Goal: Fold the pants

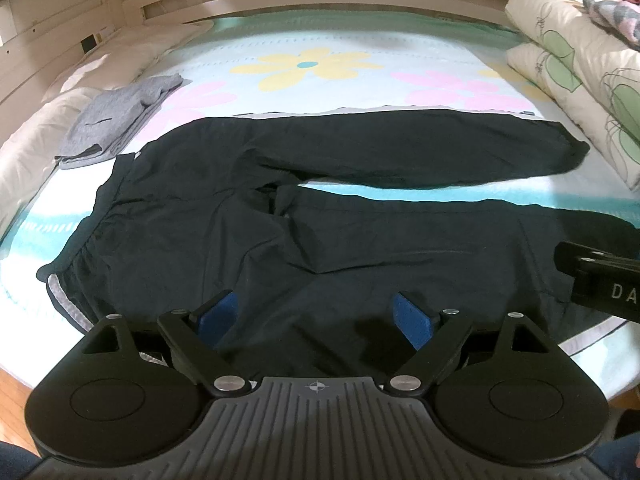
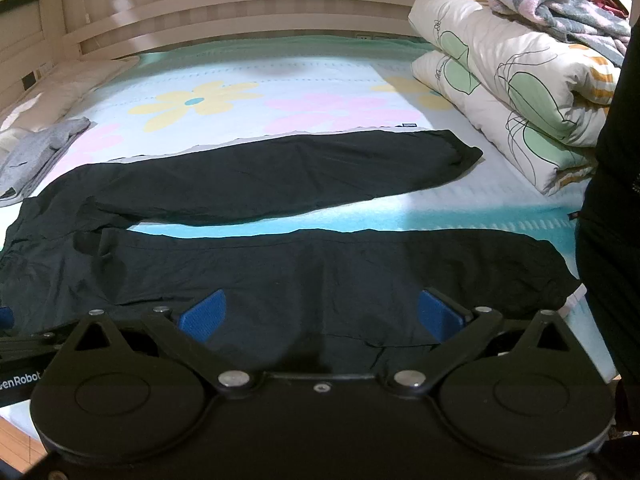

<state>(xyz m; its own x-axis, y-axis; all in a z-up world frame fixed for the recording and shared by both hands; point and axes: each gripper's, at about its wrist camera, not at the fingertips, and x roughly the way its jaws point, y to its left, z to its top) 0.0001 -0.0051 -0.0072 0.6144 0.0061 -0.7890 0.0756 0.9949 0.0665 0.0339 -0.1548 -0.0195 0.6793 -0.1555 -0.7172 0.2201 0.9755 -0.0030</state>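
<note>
Lying flat across the flowered bed sheet, the black pants have waistband left and legs spread apart. Both the left gripper and right gripper hover over the near leg, jaws wide, holding nothing. Best pinch that leg's near edge at two spaced points and carry it evenly over the far leg.

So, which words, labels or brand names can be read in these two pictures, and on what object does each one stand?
"DA": white letters, cut off by the frame edge, on the right gripper, in the left wrist view.
"enRobot": white letters, start cut off, on the left gripper, in the right wrist view.
Small dark tag on the bed sheet: too small to read.
</note>
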